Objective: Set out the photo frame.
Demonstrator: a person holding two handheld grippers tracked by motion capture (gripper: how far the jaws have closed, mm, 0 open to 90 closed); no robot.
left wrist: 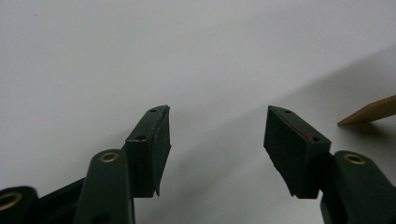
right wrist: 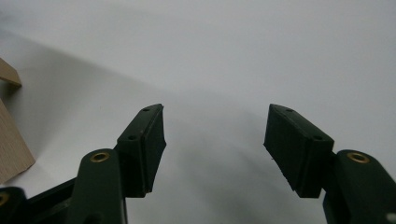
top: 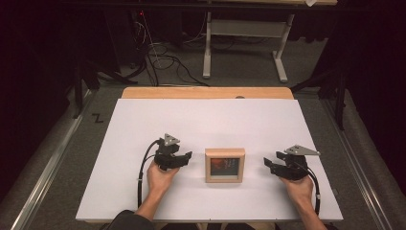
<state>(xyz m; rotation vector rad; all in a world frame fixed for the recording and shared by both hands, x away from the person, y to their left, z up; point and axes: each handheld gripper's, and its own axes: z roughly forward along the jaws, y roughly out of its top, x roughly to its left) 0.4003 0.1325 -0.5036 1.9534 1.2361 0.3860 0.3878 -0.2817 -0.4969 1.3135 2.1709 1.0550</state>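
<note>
A small wooden picture frame [top: 225, 165] lies flat on the white desk [top: 206, 129], a little below the middle of the high view, with bare desk all round it and nothing between it and either tool; the left gripper [top: 184, 158] sits just to its left, held by the person's left hand [top: 160, 178], and the right gripper [top: 269, 164] sits a little farther off to its right, held by the right hand [top: 298, 188]; both point inward at the frame and neither touches it; in the left gripper view the fingers [left wrist: 152, 149] stand wide apart with only white surface between them, and a wooden corner of the frame [left wrist: 371, 112] pokes in at the right edge; in the right gripper view the fingers [right wrist: 144, 149] are likewise spread wide and empty, with pale wood of the frame [right wrist: 11, 140] at the left edge; a strip of bare wood [top: 206, 92] shows along the far edge of the desk, upper middle of the high view; beyond it lie grey carpet, a tangle of cables [top: 163, 60] at upper left and the white legs of another table [top: 244, 43] at top centre; the room's sides are dark and hard to read; the picture inside the frame is too small to make out, and the person's forearms are cut off at the bottom edge.
</note>
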